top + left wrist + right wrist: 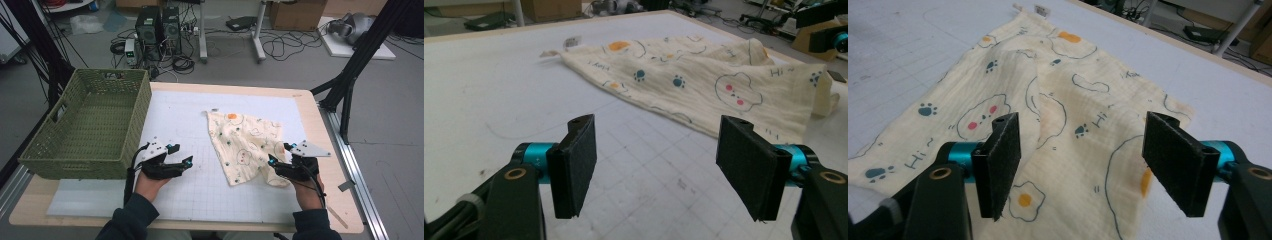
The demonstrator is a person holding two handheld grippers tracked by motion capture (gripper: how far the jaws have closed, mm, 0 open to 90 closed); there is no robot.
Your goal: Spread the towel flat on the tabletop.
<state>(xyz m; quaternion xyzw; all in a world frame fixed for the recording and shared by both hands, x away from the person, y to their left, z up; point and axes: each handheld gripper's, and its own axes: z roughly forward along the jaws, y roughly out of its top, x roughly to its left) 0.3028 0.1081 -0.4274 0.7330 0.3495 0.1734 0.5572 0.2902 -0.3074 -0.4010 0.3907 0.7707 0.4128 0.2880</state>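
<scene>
A cream cloth [245, 142] printed with paw marks, bears and fried eggs lies crumpled on the white grid mat [200, 190], right of centre. My left gripper [182, 156] hovers over bare mat to the cloth's left, jaws wide apart and empty. In the left gripper view the cloth [704, 80] lies ahead and to the right of the left gripper [664, 165]. My right gripper [280, 154] sits at the cloth's near right edge. In the right gripper view the right gripper [1083, 165] stands open just above the cloth [1058, 115], its pads not pressing the fabric.
A green woven basket [75, 160] stands at the table's left side, close to my left hand. The wooden table edge [330, 150] runs just right of my right hand. Black stand legs and cables lie on the floor beyond the table.
</scene>
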